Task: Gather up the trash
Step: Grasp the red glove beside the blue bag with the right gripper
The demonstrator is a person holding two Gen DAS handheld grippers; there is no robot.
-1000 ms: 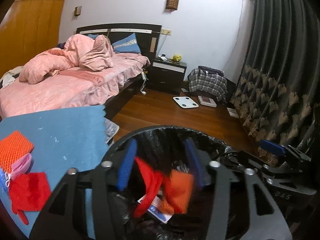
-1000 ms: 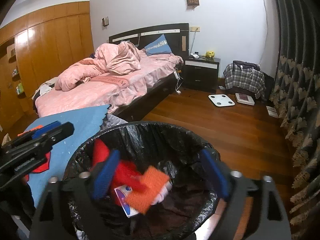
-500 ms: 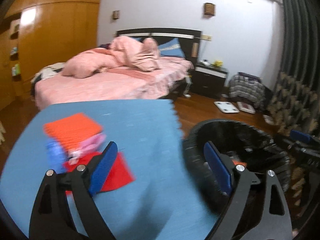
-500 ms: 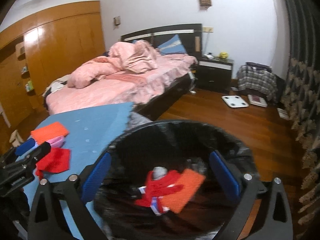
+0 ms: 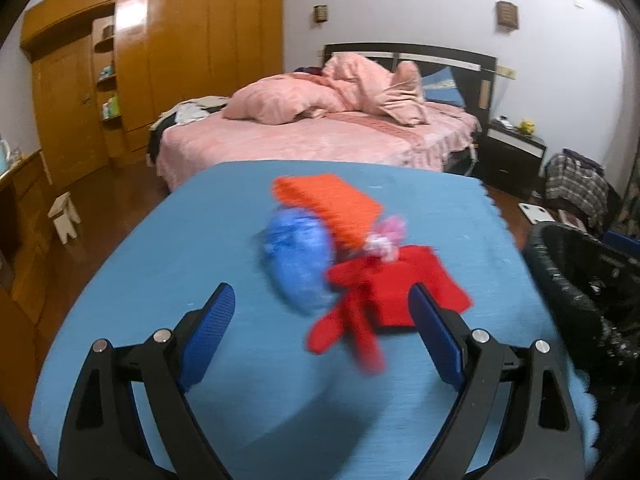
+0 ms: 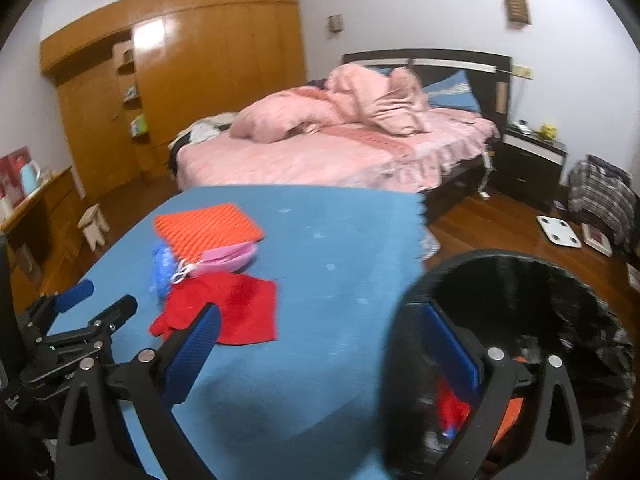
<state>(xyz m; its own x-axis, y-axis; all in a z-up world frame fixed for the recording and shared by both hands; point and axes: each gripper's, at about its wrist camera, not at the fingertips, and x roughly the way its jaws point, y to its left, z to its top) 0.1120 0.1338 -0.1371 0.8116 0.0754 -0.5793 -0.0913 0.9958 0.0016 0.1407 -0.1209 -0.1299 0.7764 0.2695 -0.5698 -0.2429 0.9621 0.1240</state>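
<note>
A small heap of trash lies on the blue table (image 5: 160,280): an orange pad (image 5: 328,208), a crumpled blue bag (image 5: 300,260), a pink piece (image 5: 386,236) and a red cloth (image 5: 400,292). My left gripper (image 5: 320,320) hovers just short of the heap, open, nothing between its fingers. The red cloth (image 6: 236,304) lies just beyond the left fingertip of my right gripper (image 6: 320,332), which is open and empty, straddling the table edge and the rim of the black-lined bin (image 6: 520,264). Red and orange scraps (image 6: 452,404) lie inside the bin. The left gripper (image 6: 100,300) shows at the lower left.
A pink bed (image 5: 320,136) stands beyond the table, with a wooden wardrobe (image 5: 180,60) to the left. A small stool (image 5: 64,216) is on the floor at left. The nightstand (image 6: 532,160), a white scale (image 6: 558,230) and a plaid bag (image 6: 604,192) are at right.
Both grippers swung left from above the bin to over the table. The left jaws widened, and the red and orange pieces that hung between them now lie in the bin.
</note>
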